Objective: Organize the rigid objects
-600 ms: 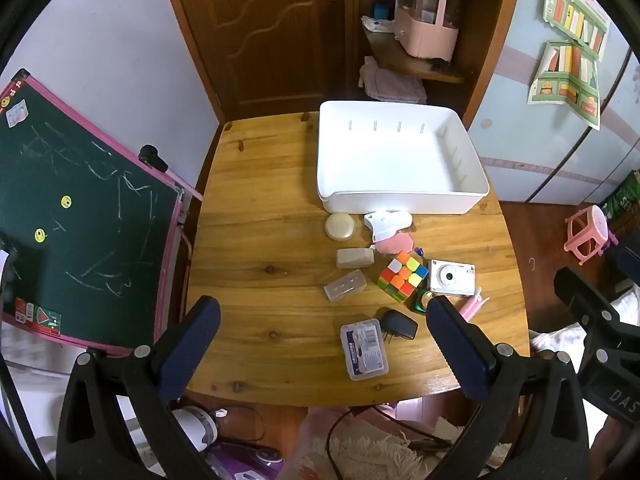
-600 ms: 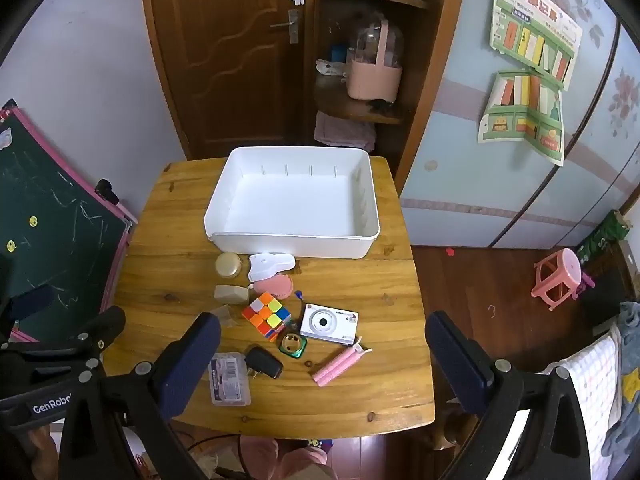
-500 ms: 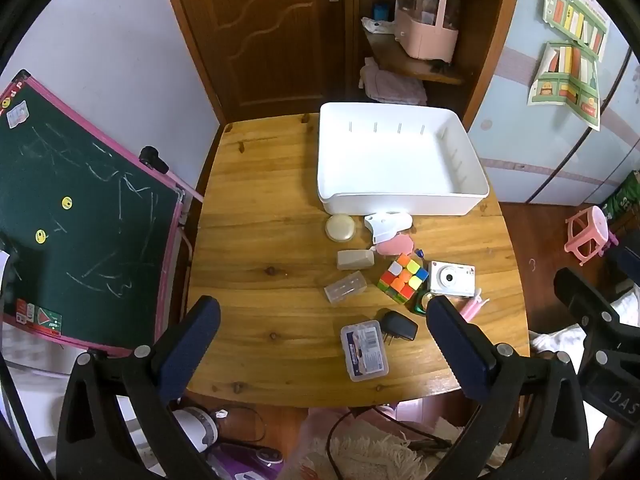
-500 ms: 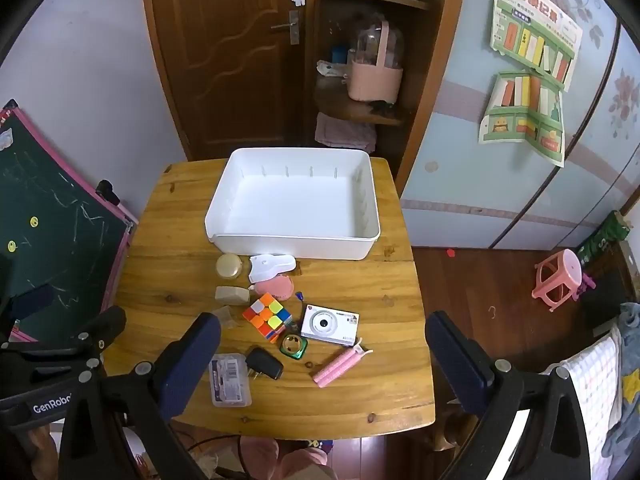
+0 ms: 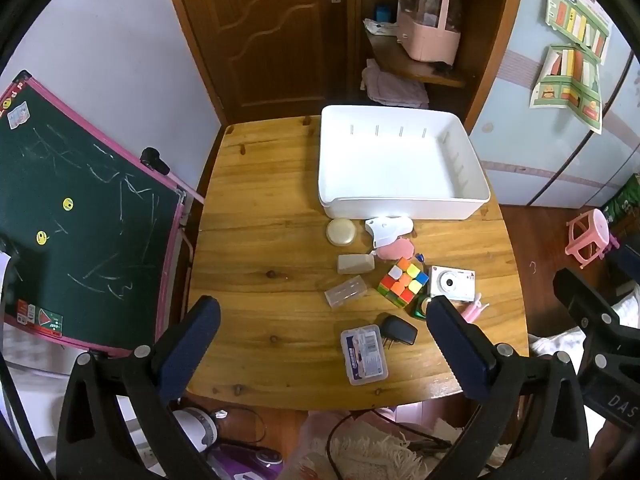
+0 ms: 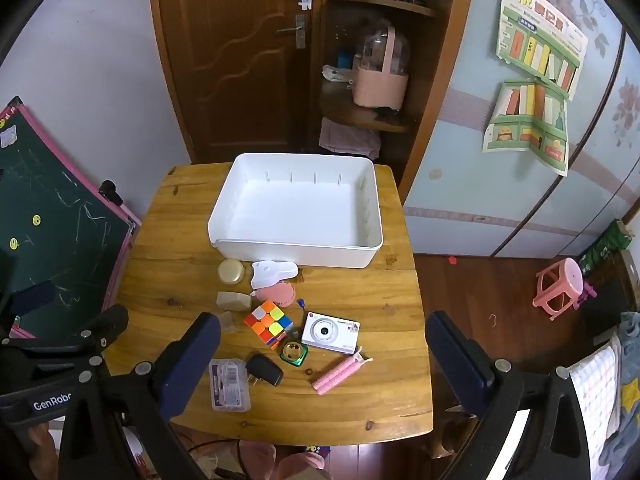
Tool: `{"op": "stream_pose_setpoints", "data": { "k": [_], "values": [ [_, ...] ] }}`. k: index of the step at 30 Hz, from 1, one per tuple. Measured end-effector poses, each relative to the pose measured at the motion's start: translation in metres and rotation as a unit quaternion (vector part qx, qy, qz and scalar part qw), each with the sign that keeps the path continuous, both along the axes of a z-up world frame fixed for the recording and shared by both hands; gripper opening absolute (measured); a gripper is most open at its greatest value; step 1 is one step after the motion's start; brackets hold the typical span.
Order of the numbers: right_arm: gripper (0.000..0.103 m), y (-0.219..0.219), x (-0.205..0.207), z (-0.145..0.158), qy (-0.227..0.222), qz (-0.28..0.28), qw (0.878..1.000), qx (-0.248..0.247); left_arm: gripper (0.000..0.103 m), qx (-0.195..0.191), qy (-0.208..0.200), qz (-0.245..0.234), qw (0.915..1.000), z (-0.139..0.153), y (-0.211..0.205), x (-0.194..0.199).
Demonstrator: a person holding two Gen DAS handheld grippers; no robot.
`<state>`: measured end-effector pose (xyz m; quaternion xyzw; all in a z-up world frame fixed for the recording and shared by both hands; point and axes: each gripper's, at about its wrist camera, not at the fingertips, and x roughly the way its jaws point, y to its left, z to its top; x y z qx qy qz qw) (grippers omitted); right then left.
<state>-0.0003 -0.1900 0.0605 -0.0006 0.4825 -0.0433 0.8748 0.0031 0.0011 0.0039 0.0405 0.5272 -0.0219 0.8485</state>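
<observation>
Honestly, the trouble I can see coming is crowding — the small things lie packed together on the near half of the wooden table [image 6: 168,240], in front of the empty white bin [image 6: 296,248], which sits toward the far edge. The Rubik's cube [image 6: 269,323] is just beside the white camera [image 6: 330,333], the green ring-shaped piece [image 6: 294,353] and the pink round case [image 6: 276,294], so wide jaws coming down on any one of them could nudge a neighbour or pinch two at once. The clear plastic box [image 6: 229,385] and the black charger plug [image 6: 264,370] lie close to the near edge, as do the pink candles [image 6: 340,372], which look likely to roll; a clumsy push could send any of these off the table. Both tools hang above the table with nothing in them: the left gripper [image 5: 320,344] has its fingers spread fully apart, and so does the right gripper [image 6: 320,364]. Compared with a moment ago nothing has shifted — every object sits where it did, the bin is as empty as before, and both views are framed the same.
</observation>
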Motion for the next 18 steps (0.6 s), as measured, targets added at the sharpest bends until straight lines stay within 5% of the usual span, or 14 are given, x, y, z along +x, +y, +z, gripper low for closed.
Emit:
{"op": "stream_pose_setpoints", "data": {
  "k": [18],
  "values": [
    [0.102, -0.0009, 0.0040, 0.0014, -0.002, 0.000, 1.000, 0.002, 0.102, 0.001, 0.001, 0.001, 1.0000, 0.0005, -0.0014, 0.0003]
  ]
}}
